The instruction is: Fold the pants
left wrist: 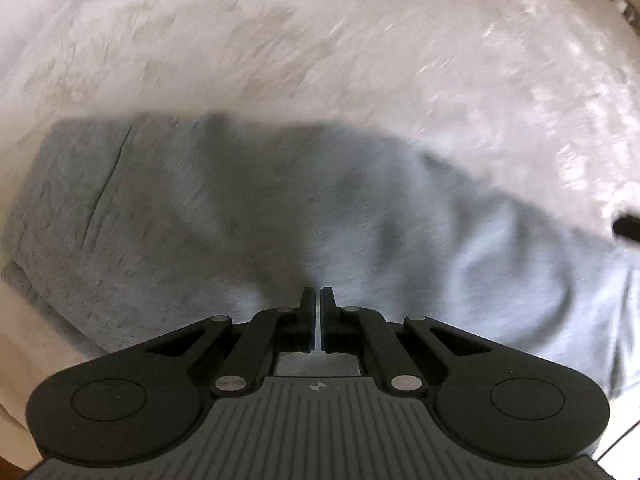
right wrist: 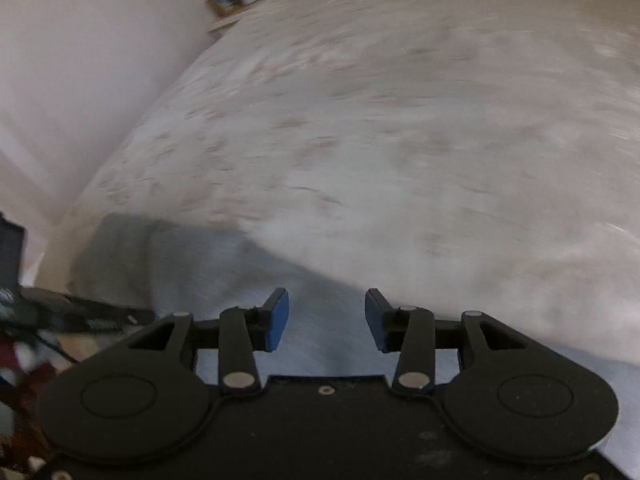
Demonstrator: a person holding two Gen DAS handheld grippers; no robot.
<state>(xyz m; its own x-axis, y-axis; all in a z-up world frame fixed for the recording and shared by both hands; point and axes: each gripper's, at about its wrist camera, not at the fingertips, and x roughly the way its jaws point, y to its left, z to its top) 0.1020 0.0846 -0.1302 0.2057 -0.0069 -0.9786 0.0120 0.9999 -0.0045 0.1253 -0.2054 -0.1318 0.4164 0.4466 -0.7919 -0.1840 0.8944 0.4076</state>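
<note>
I had the grey pants [left wrist: 248, 216] lying on the bed [left wrist: 320, 48], stretched as a long band running left to right across my left view, so their long axis lay crosswise to the way the left tongs [left wrist: 317, 300] pointed. The left tongs hung almost straight down over the middle of that band, jaws nearly touching with only a sliver of light between them. The cloth seemed to rise in a ridge toward the tips, so I judged a thin pinch of fabric was possibly caught there, but the blur kept me from being sure. The right tongs [right wrist: 326, 318] stood at a moderate gap, blue pads [right wrist: 278, 320] apart with nothing between them, hovering over the pale near portion of the pants [right wrist: 224, 264].

By my reading the left hand was the nearer one to the garment's middle, the right nearer 1 end.

The left view showed me the thicker, layered end at far left with a crease in it, and a dark tip at the right edge, probably the other tool. The right view alone showed the wall [right wrist: 80, 60] beside the bed and clutter at its lower left.
</note>
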